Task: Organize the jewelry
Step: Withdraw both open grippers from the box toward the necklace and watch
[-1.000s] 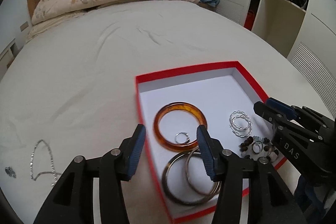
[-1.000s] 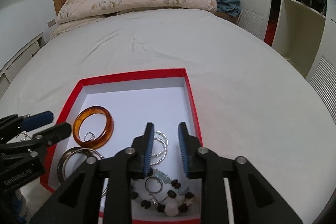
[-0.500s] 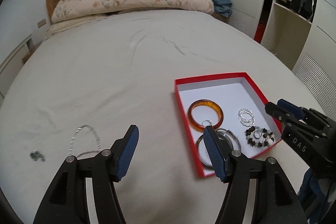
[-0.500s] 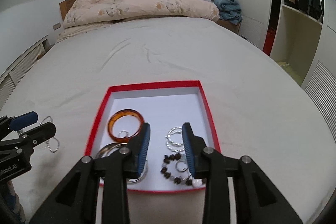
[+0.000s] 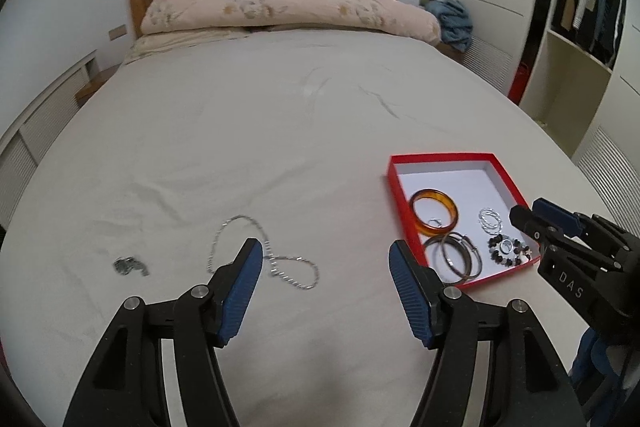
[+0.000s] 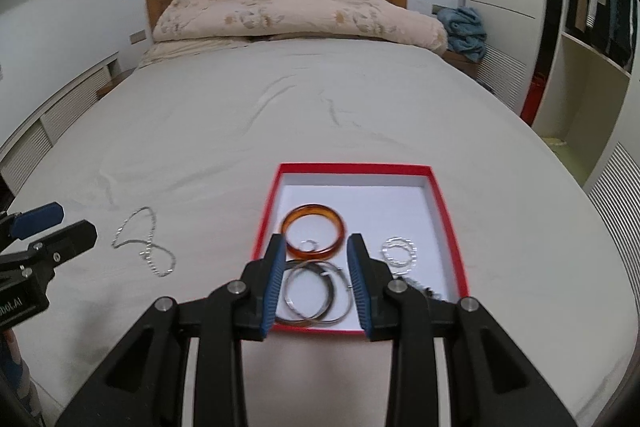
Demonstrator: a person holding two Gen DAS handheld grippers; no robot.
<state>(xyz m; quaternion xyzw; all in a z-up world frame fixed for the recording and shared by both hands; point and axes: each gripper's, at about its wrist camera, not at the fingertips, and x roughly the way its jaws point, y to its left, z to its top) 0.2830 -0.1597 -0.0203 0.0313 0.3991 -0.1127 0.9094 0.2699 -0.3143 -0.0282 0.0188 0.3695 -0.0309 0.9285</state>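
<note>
Chain (image 5: 262, 259) lies on bed (image 5: 280, 131), apart from red box (image 5: 516, 189).

I see a box (image 6: 450, 223) on the bed (image 6: 280, 115), holding a bangle (image 6: 313, 231), hoops (image 6: 316, 293), rings (image 6: 399, 251) and beads (image 5: 508, 250). A chain (image 5: 256, 255) lies on the sheet left of it, a small clump (image 5: 129, 265) farther left.

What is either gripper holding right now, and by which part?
Nothing is held. The left gripper is open above the bed sheet, near the silver chain. The right gripper is open and empty above the red box.
</note>
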